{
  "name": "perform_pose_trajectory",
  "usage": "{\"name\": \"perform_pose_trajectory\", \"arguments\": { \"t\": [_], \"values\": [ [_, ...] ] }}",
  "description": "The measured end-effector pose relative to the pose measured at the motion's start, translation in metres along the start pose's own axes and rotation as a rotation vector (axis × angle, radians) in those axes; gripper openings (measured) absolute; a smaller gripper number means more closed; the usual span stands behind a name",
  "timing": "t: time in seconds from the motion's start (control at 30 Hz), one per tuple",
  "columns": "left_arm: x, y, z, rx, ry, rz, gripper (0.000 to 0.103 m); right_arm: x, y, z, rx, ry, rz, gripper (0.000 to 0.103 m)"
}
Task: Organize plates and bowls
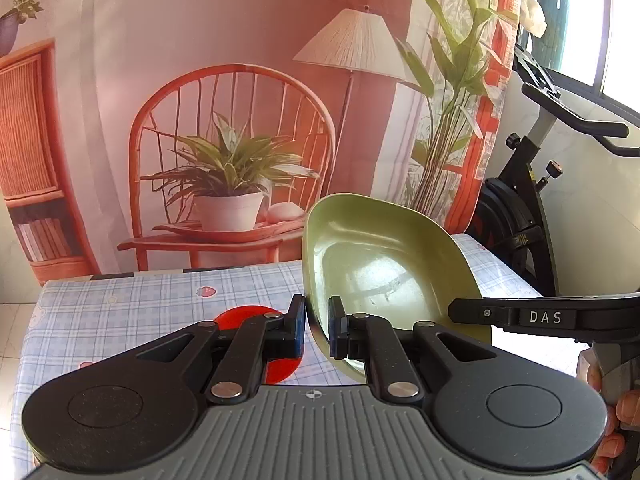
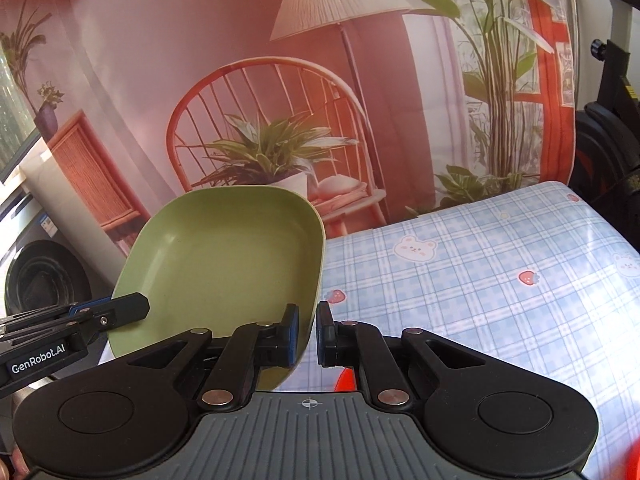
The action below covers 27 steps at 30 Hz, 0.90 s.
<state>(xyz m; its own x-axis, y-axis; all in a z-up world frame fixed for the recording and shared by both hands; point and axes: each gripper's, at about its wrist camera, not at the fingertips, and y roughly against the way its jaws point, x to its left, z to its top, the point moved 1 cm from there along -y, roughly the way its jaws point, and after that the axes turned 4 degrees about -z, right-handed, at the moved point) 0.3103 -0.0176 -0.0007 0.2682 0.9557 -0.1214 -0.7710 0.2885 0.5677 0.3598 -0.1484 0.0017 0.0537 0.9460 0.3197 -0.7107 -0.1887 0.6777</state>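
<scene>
Green bowl (image 1: 384,264) rim sits pinched between the pads of the left gripper (image 1: 317,326), whose jaws are drawn close on the thin wall at the lower centre of the left wrist view. The bowl stands tilted up on edge above the table, its glossy hollow facing the camera and filling the centre right of that frame.

In the right wrist view the same green bowl (image 2: 224,264) fills the centre left, and the right gripper (image 2: 308,334) has its jaws closed on the bowl's lower right rim, one pad inside the wall and one outside. So both grippers grip the one bowl, on opposite edges. The right gripper's finger (image 1: 516,316) reaches in from the right edge of the left view and overlaps the bowl's lower right side; the left gripper's finger (image 2: 108,314) enters from the left edge of the right view and meets the bowl's lower left rim.

Below the left jaws a red plate (image 1: 256,344) lies flat on the blue checked tablecloth (image 1: 140,312), partly hidden by the gripper. A sliver of red (image 2: 344,380) also shows under the right jaws. Behind the table hangs a printed backdrop (image 1: 240,80) with a chair, potted plant and lamp. An exercise bike (image 1: 532,184) stands at the right edge.
</scene>
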Motion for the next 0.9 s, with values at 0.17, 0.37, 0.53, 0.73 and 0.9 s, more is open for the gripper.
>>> {"name": "perform_pose_trajectory", "arguments": {
  "t": [0.17,0.37,0.53,0.73,0.9],
  "values": [
    [0.004,0.023,-0.02,0.005,0.005,0.004,0.013,0.003,0.01,-0.025,0.021,-0.017,0.028,0.009],
    [0.005,0.047,-0.037,-0.011,0.033,0.001,0.013,0.003,0.033,-0.051,0.016,-0.056,0.054,0.009],
    [-0.002,0.066,-0.041,0.005,0.028,-0.011,0.014,0.003,0.053,-0.059,0.006,-0.073,0.071,0.01],
    [-0.008,0.09,-0.055,-0.003,0.033,-0.033,0.014,0.002,0.081,-0.074,-0.02,-0.048,0.096,0.01],
    [0.001,0.096,-0.086,0.031,0.117,-0.07,0.014,-0.003,0.086,-0.103,0.007,-0.073,0.116,0.01]
  ]
}}
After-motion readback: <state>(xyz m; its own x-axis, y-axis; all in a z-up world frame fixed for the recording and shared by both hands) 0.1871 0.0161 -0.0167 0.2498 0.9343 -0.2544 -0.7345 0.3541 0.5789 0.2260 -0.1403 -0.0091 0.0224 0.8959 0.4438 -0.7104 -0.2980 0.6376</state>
